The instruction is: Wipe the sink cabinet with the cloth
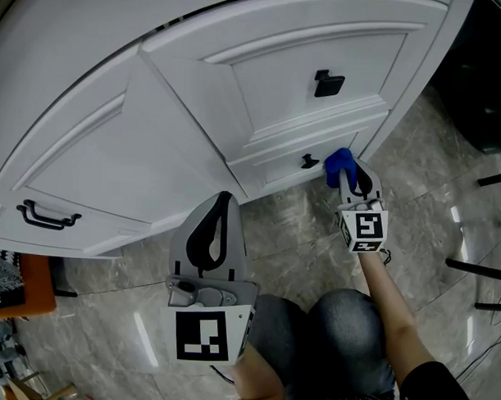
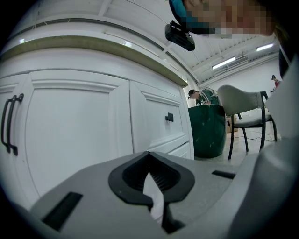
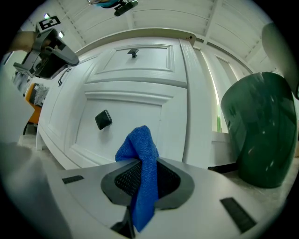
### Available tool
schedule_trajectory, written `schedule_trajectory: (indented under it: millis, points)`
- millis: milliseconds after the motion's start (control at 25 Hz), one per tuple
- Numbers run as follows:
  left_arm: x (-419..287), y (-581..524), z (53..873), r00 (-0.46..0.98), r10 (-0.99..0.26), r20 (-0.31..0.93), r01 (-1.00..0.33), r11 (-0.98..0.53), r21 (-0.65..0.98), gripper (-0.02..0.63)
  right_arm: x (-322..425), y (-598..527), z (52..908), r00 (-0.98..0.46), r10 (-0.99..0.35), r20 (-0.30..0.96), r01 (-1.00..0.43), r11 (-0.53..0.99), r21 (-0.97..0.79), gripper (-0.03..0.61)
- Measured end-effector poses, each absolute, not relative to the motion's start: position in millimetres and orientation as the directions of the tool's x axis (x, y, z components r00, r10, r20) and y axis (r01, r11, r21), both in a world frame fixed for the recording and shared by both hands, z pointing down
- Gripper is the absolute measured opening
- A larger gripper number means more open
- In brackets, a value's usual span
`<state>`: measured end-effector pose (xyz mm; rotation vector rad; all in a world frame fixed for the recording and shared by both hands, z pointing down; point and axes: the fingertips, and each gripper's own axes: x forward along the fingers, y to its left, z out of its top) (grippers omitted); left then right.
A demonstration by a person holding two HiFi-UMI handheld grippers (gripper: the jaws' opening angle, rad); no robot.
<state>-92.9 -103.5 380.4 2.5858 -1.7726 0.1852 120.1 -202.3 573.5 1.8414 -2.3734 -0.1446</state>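
Observation:
The white sink cabinet (image 1: 197, 95) curves across the head view, with two drawers on the right and a door on the left. My right gripper (image 1: 348, 179) is shut on a blue cloth (image 1: 337, 162), held just right of the lower drawer's black knob (image 1: 308, 162). In the right gripper view the cloth (image 3: 140, 142) sticks up from between the jaws and hangs close to the drawer front, right of the knob (image 3: 103, 119). Whether it touches the cabinet I cannot tell. My left gripper (image 1: 223, 204) is shut and holds nothing, pointing at the cabinet's base; its jaws (image 2: 149, 155) meet.
The door has a black bar handle (image 1: 46, 218). A dark green bin (image 3: 259, 128) stands right of the cabinet, and a chair (image 2: 245, 112) behind it. An orange object (image 1: 27, 287) sits at the far left on the marble floor (image 1: 306, 238). The person's knees (image 1: 344, 338) are below.

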Motion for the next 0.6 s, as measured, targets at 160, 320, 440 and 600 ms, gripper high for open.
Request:
schedule_trajectory:
  millis: [160,320,440,600]
  points:
    - [-90,-105,381,0.363,-0.926,0.098,-0.927,-0.370,-0.061,0.005,125,-201,573,-0.231,-0.972,0.049,-0.955,0.236,0.177,0.058]
    - [-89,-107,384,0.368,-0.924,0.101,-0.926,-0.374,-0.054,0.005,136,-201,572,-0.204,-0.978,0.054,-0.962,0.210,0.174,0.058]
    - [-91,-109,385,0.367,-0.925,0.098,-0.927,-0.372,-0.047,0.005,149,-202,572,-0.164,-0.985,0.060,-0.971,0.172,0.168,0.058]
    - [-90,-111,387,0.378,-0.921,0.096,-0.922,-0.384,-0.052,0.005,173,-207,575,-0.087,-0.994,0.073,-0.985,0.097,0.140,0.058]
